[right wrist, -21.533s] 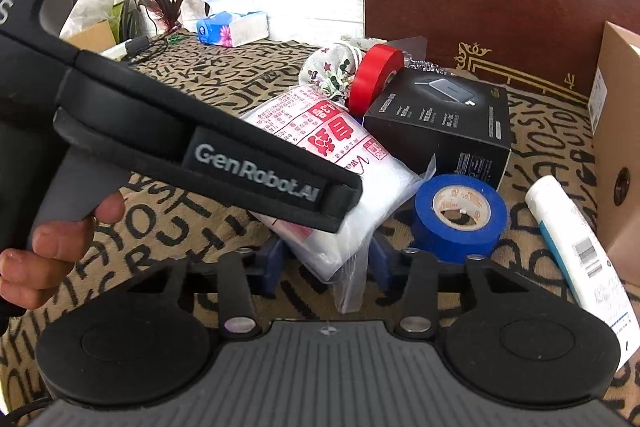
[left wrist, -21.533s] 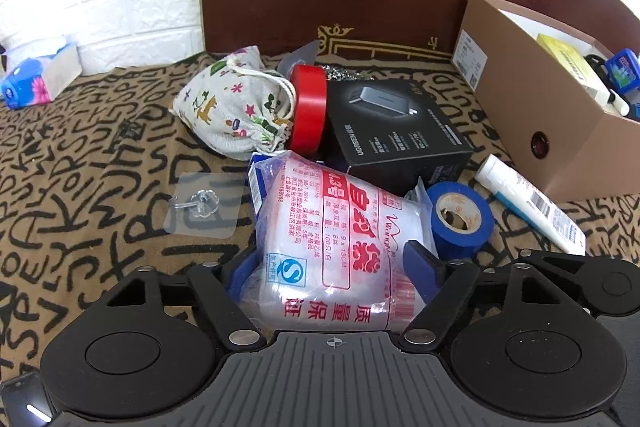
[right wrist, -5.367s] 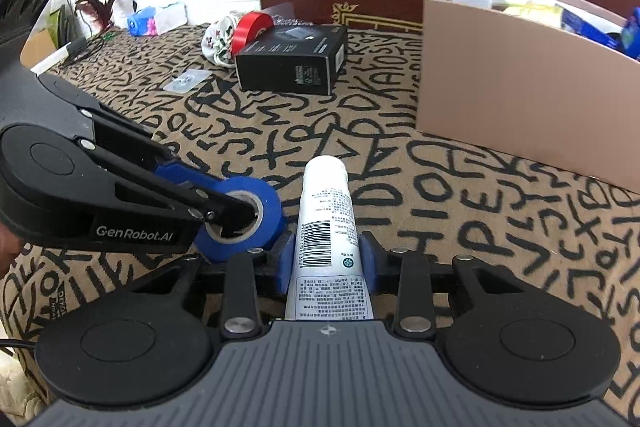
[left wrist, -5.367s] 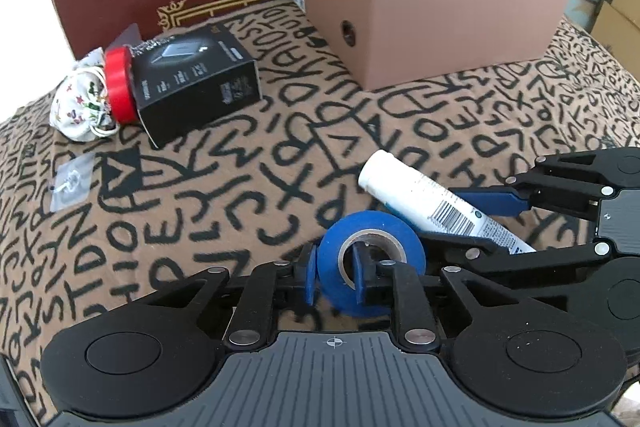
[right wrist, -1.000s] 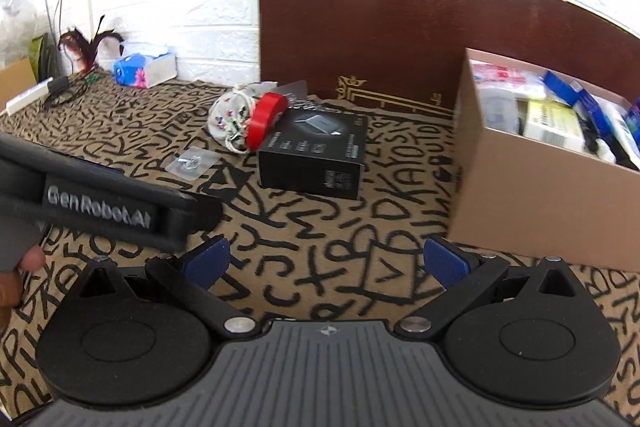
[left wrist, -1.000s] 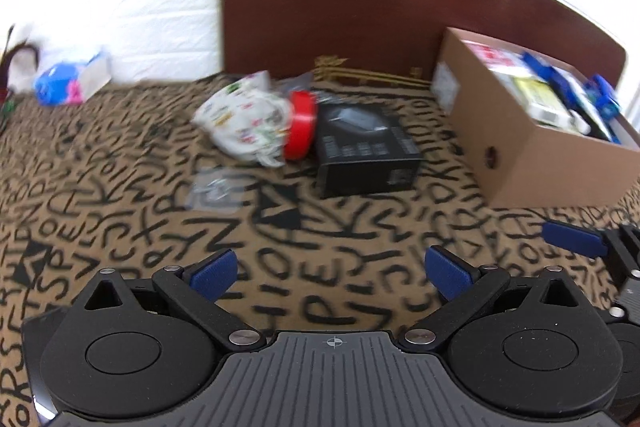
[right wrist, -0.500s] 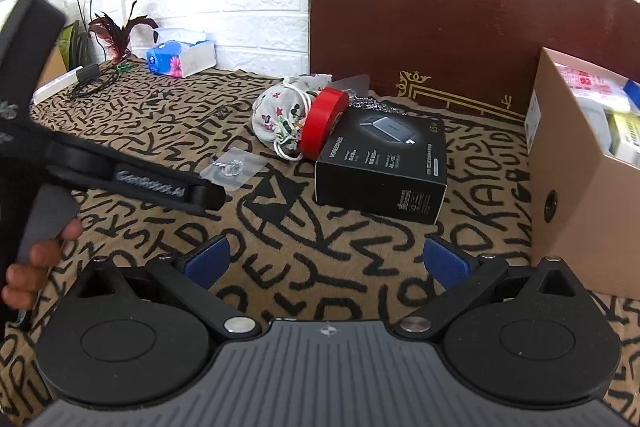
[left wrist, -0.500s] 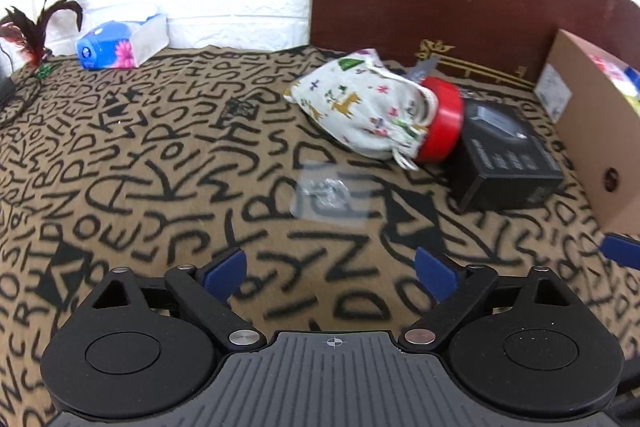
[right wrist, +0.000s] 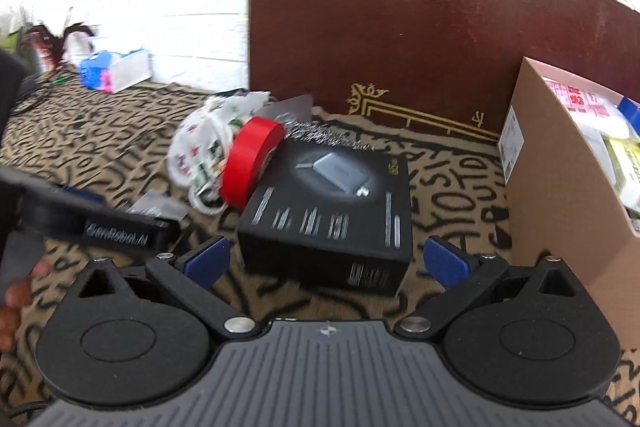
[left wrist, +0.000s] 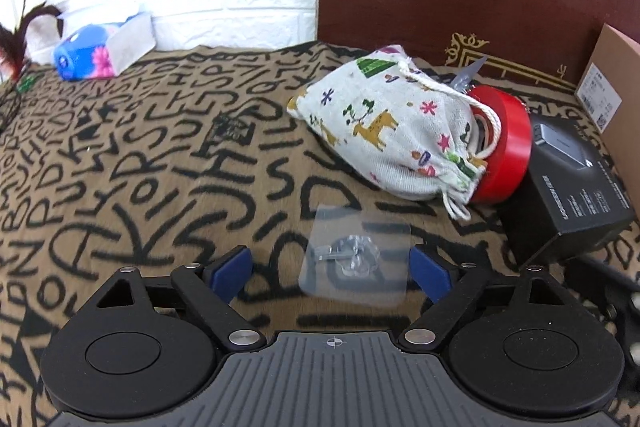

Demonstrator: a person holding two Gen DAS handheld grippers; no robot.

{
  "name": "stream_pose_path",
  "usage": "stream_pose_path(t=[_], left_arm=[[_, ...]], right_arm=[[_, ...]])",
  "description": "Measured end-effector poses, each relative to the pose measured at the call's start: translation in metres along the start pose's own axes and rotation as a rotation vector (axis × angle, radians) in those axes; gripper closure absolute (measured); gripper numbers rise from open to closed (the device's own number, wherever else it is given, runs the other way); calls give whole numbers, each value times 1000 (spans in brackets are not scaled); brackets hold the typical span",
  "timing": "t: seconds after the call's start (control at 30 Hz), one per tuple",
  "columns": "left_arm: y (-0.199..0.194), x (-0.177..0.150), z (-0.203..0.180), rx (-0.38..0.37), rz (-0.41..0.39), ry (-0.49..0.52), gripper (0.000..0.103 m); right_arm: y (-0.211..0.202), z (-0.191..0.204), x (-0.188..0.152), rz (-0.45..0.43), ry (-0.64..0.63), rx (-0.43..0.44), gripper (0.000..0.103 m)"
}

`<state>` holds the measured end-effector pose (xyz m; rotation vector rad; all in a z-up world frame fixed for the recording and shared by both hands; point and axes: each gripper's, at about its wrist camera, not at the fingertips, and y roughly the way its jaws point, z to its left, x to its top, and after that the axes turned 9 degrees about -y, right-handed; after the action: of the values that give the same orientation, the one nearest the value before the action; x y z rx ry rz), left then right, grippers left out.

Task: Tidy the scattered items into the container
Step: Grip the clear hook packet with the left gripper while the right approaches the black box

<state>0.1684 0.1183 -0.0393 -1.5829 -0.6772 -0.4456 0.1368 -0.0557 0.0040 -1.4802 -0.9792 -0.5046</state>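
Observation:
A clear plastic packet (left wrist: 356, 267) with a small hook inside lies flat on the letter-patterned cloth. It lies between the fingers of my left gripper (left wrist: 330, 269), which is open with its pads off the packet. Just beyond it a printed drawstring pouch (left wrist: 384, 131) leans on a red tape roll (left wrist: 504, 155). My right gripper (right wrist: 326, 262) is open, with its fingers on either side of the near end of a black product box (right wrist: 332, 203). The cardboard container (right wrist: 560, 195) stands at the right with several items inside.
A dark wooden headboard (right wrist: 400, 7) closes off the back. A tissue pack (left wrist: 104, 47) lies far left by the white wall. Something shiny and metallic (right wrist: 320, 135) sits behind the black box. A hand (right wrist: 16, 303) holds the left gripper, and one of its fingers (right wrist: 116, 227) crosses the right wrist view.
Both grippers have moved toward the pile. The left one has come down over the clear packet, and the right one has closed in on the black box.

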Motion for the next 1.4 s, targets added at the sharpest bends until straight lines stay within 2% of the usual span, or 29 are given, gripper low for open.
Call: stream_pose_path(t=[0.13, 0.27, 0.33, 0.47, 0.53, 0.6, 0.67, 0.87, 0.97, 1.4], left_arm=[[8, 4, -1, 2, -10, 19, 4], [15, 6, -4, 14, -28, 39, 6], [14, 8, -5, 6, -28, 48, 15], [6, 7, -10, -21, -29, 80, 43], [2, 4, -10, -23, -32, 90, 48], [-2, 3, -9, -25, -29, 88, 61], [-6, 2, -7, -27, -24, 82, 66], [-11, -1, -1, -39, -9, 53, 67], [-14, -2, 0, -43, -2, 46, 67], [-26, -8, -6, -90, 21, 30, 67]], right_arm=[[17, 4, 6, 0, -5, -14, 0], [28, 7, 6, -27, -23, -45, 0], [28, 5, 8, -18, -12, -50, 0], [28, 6, 9, -16, 6, -54, 0], [30, 8, 8, -18, -15, -64, 0], [30, 8, 11, -17, -5, -72, 0], [30, 7, 12, -12, 18, -72, 0], [41, 12, 14, -30, -40, -95, 0], [37, 5, 9, -61, -20, -68, 0], [-16, -18, -17, -57, 9, -35, 1]])
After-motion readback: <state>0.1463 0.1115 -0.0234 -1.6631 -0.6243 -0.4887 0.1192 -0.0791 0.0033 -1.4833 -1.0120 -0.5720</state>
